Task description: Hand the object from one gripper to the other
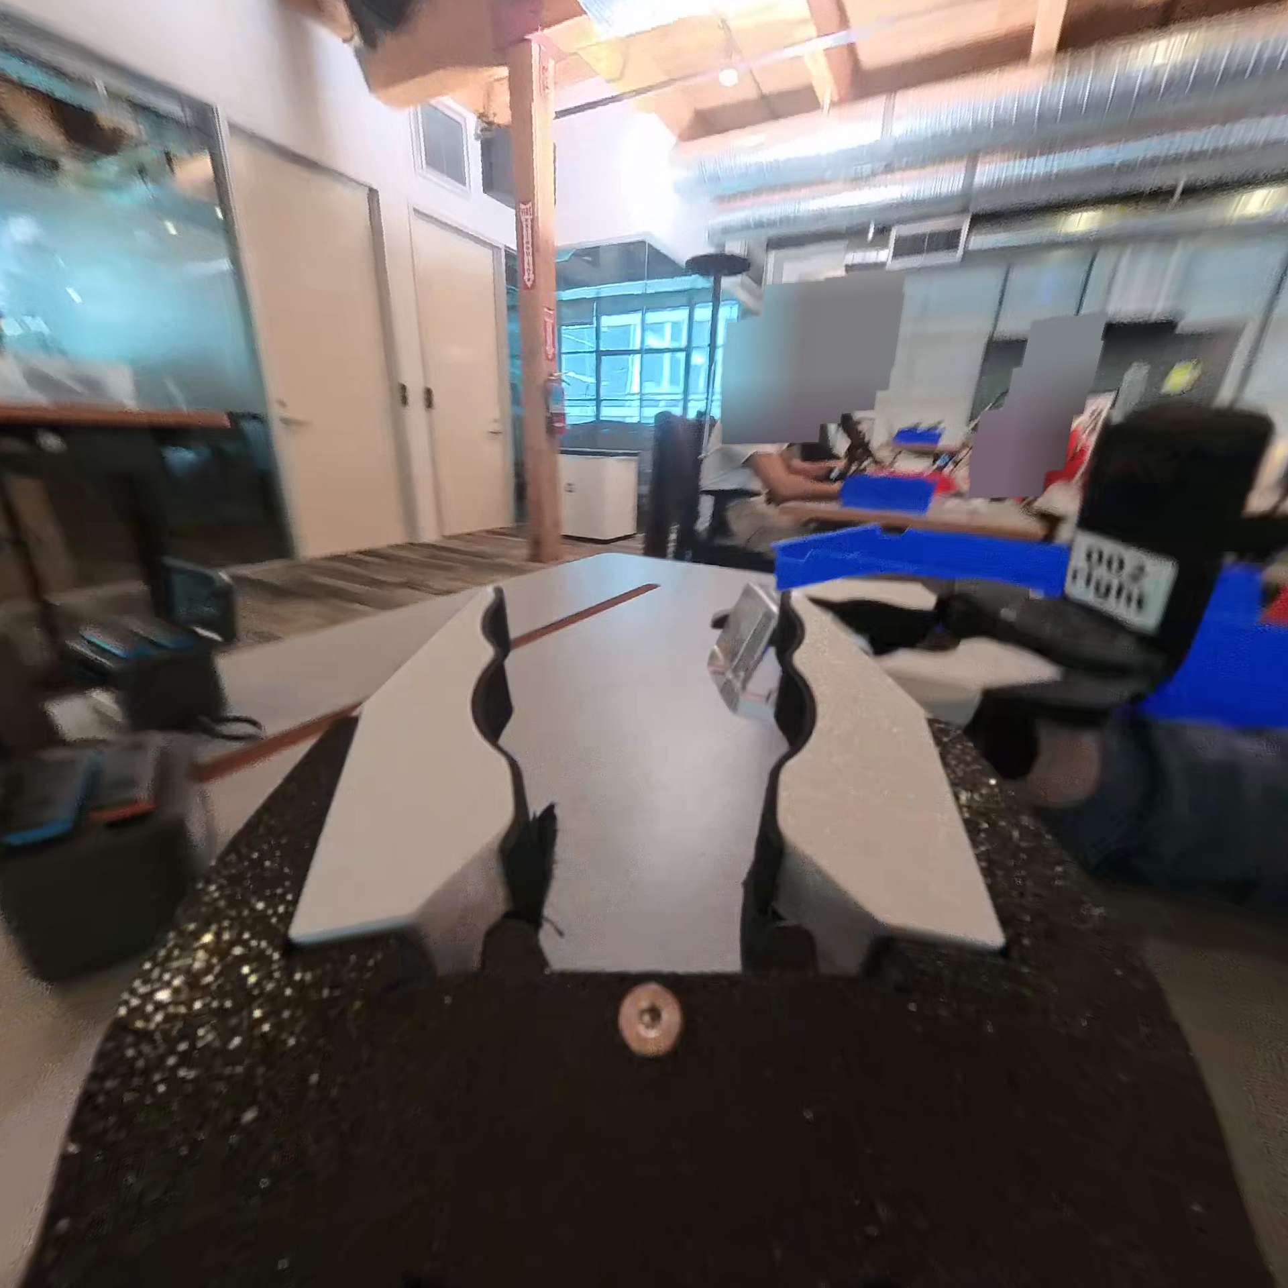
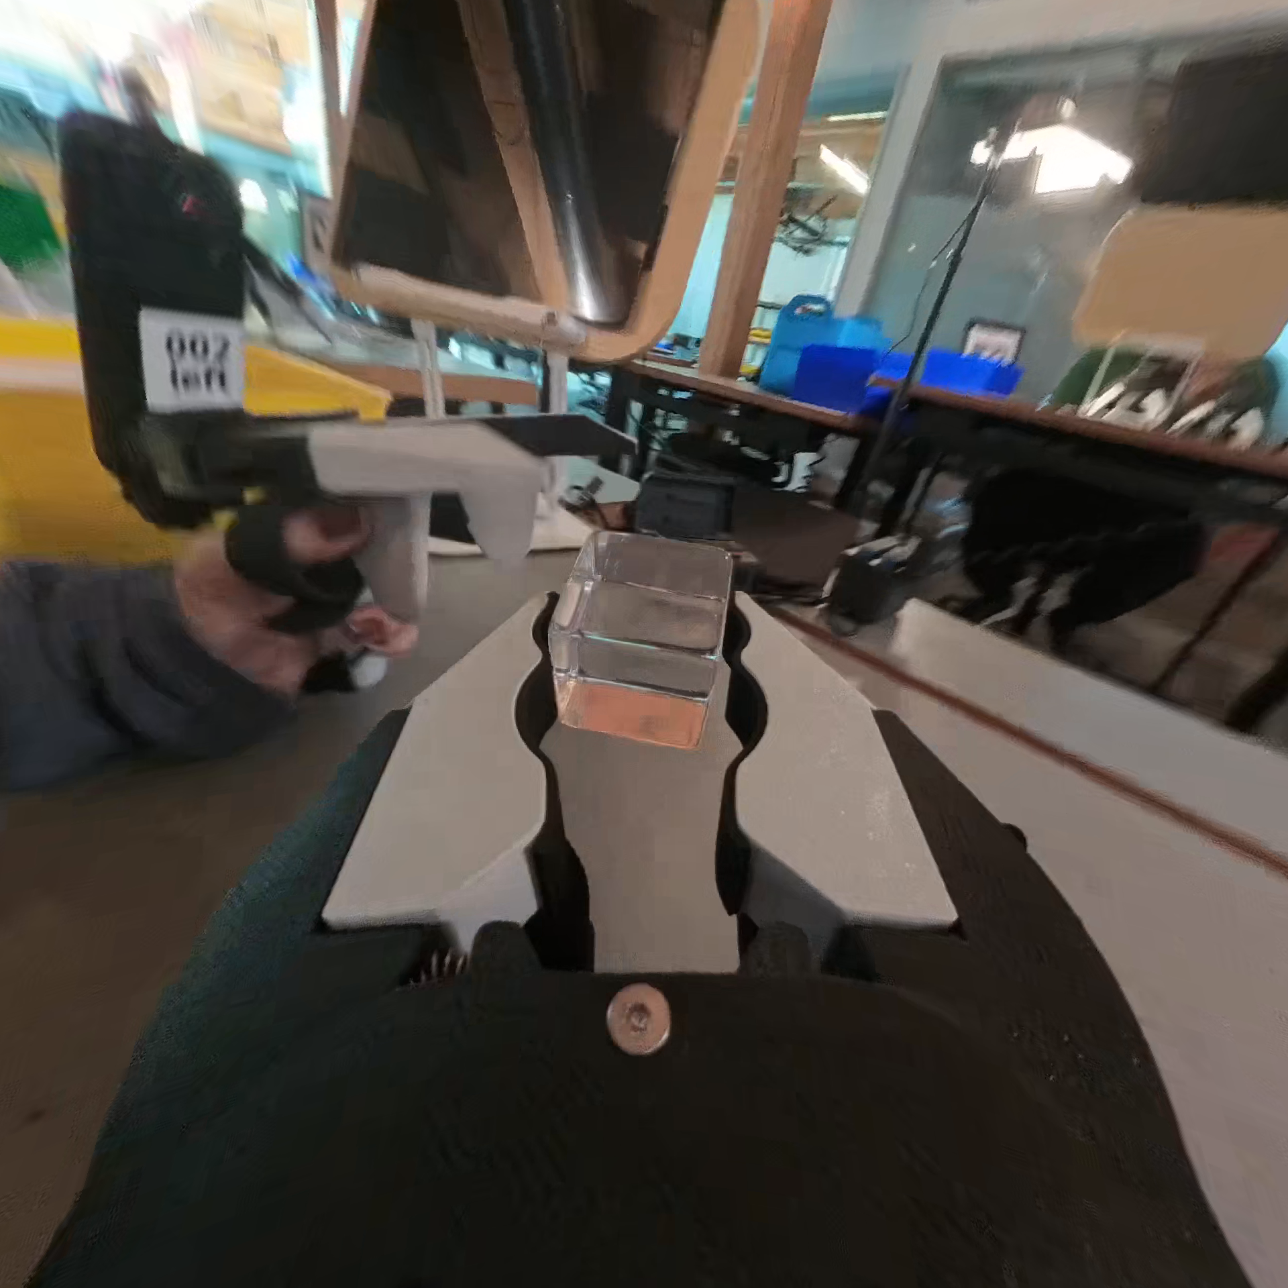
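my right gripper (image 2: 638, 652) is clamped on a clear acrylic cube (image 2: 638, 655) at the centre of its frame, over the white table (image 2: 1045, 871). my left gripper (image 1: 645, 669) is apart and empty; it also shows at the middle left (image 2: 463, 540). i think the cube is stiff, smooth and slippery, so i would take its free flat faces. in the left view the cube (image 1: 742, 645) is blurred, partly hidden behind my finger.

Cube (image 2: 638, 652): you see clear, glossy plastic or glass.
Your right gripper (image 2: 638, 627): matt grey plastic fingers.
Surface (image 1: 627, 697): smooth, matt.
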